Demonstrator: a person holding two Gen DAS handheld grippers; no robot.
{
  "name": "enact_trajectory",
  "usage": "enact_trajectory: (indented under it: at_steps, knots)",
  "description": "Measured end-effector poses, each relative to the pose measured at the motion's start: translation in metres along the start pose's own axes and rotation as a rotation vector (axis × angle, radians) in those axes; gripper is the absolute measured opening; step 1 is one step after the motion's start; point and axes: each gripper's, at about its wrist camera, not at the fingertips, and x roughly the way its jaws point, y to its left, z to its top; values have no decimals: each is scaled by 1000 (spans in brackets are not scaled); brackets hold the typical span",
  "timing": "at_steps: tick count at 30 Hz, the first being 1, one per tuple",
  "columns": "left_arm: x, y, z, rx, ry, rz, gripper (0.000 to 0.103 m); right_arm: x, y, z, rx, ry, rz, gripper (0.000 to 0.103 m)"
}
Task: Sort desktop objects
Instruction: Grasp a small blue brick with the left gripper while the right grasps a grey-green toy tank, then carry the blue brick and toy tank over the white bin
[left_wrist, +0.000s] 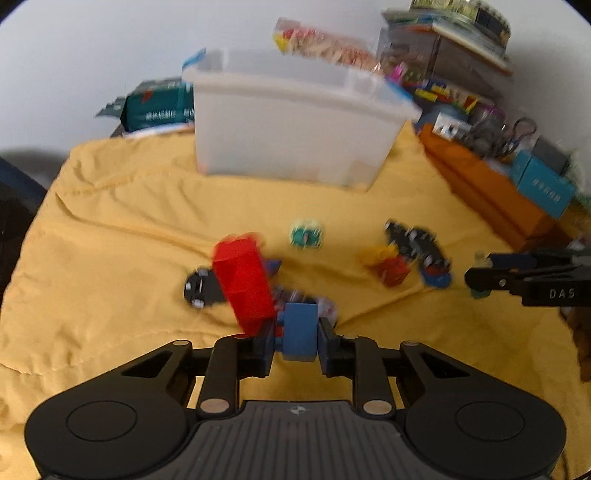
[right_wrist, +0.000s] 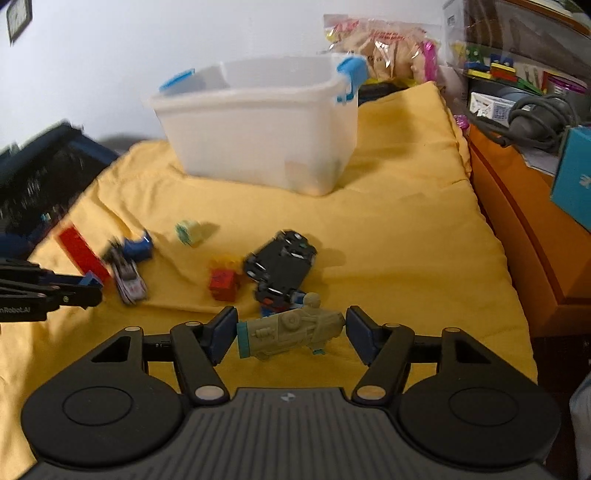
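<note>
My left gripper (left_wrist: 297, 338) is shut on a blue block (left_wrist: 301, 330) joined to a long red brick (left_wrist: 243, 282), held just above the yellow cloth (left_wrist: 129, 229). My right gripper (right_wrist: 291, 332) is open around a grey-green toy vehicle (right_wrist: 291, 330) that lies between its fingers; the pads stand close to its ends. Toy cars (right_wrist: 280, 266), a red and yellow block (right_wrist: 223, 280), a small green wheel (right_wrist: 188, 232), a blue piece (right_wrist: 138, 249) and a silver car (right_wrist: 127, 277) lie scattered on the cloth. A white storage bin (right_wrist: 258, 147) stands at the back.
An orange cabinet (right_wrist: 524, 236) with boxes and cables borders the right. Snack bags (right_wrist: 384, 44) and a shelf of clutter stand behind the bin. A dark basket (right_wrist: 40, 173) sits at the left edge. A green packet (left_wrist: 159, 105) lies left of the bin.
</note>
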Motion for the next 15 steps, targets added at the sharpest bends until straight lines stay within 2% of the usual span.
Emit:
enact_trajectory:
  at_steps: [5, 10, 15]
  knots:
    - [-24, -4, 15, 6, -60, -28, 26, -18, 13, 22, -1, -77, 41, 67]
    - [-39, -4, 34, -32, -117, -41, 26, -21, 25, 42, -1, -126, 71, 67]
    - [-44, 3, 71, -36, -175, -28, 26, -19, 28, 75, -1, -177, 87, 67]
